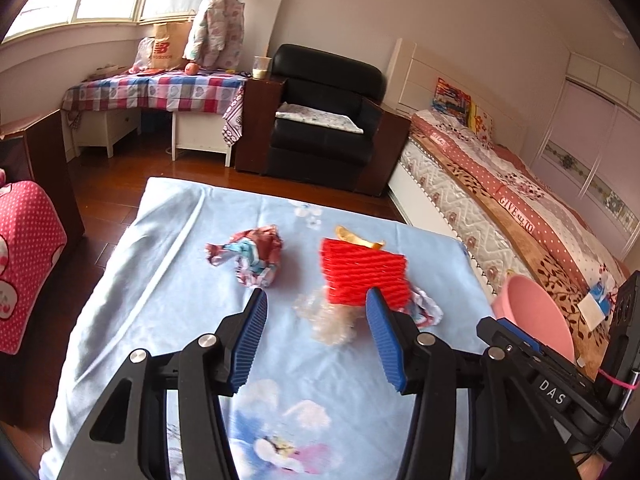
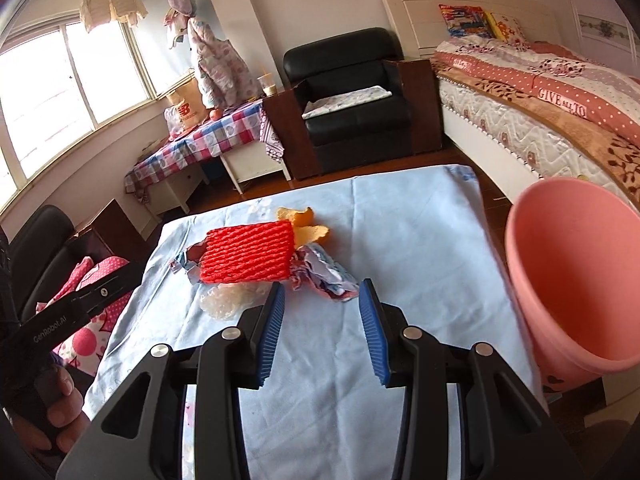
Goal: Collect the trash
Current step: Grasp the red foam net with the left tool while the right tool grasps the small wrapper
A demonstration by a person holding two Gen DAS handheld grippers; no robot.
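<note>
Both empty: left gripper (image 1: 316, 300) jaws apart, red foam net (image 1: 362, 272) just ahead; right gripper (image 2: 322, 292) jaws apart, crumpled wrapper (image 2: 328, 276) ahead; pink bin (image 2: 576, 280) to its right, likely ready to receive trash.

A: Left hand-held gripper (image 1: 316, 308) — status?
B: Jaws apart, nothing between the pads, over the blue-sheeted desk (image 1: 120, 280).
A: Trash?
B: Red foam net (image 1: 360, 272), crumpled wrapper (image 1: 250, 256), clear plastic wad (image 1: 328, 320), orange peel (image 1: 356, 238). Pink bin (image 1: 532, 312) at right edge.
</note>
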